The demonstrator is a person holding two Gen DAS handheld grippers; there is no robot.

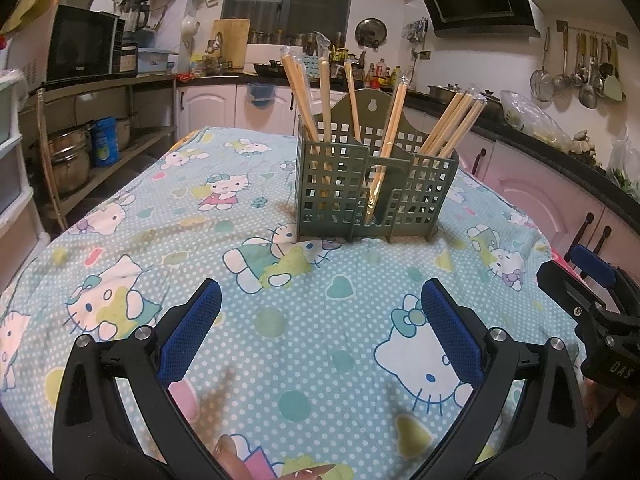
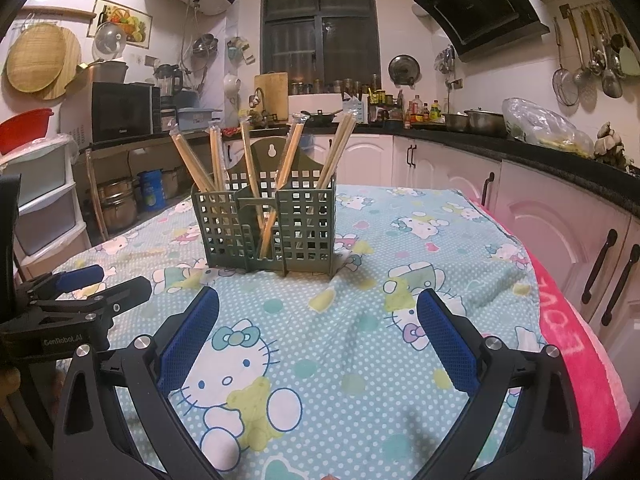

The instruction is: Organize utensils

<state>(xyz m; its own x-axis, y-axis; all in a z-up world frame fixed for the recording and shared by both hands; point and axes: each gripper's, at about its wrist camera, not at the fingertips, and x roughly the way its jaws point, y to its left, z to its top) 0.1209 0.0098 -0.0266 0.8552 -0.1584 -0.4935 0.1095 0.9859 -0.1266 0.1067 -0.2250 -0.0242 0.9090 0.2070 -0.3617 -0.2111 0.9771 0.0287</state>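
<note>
A green perforated utensil holder (image 1: 372, 188) stands upright on the cartoon-cat tablecloth (image 1: 280, 320), also in the right wrist view (image 2: 272, 228). Several wrapped pairs of wooden chopsticks (image 1: 308, 96) stand in its compartments, leaning outward; they also show in the right wrist view (image 2: 288, 168). My left gripper (image 1: 320, 304) is open and empty, low over the cloth in front of the holder. My right gripper (image 2: 318, 308) is open and empty, also in front of the holder. Each gripper shows at the other view's edge: the right one (image 1: 592, 284), the left one (image 2: 80, 284).
Kitchen counters with cabinets (image 2: 520, 200) run along the right and back. A shelf with a microwave (image 1: 80, 48) and pots stands at the left. A pink towel (image 2: 576, 340) covers the table's right edge. Plastic drawers (image 2: 44, 200) stand at the left.
</note>
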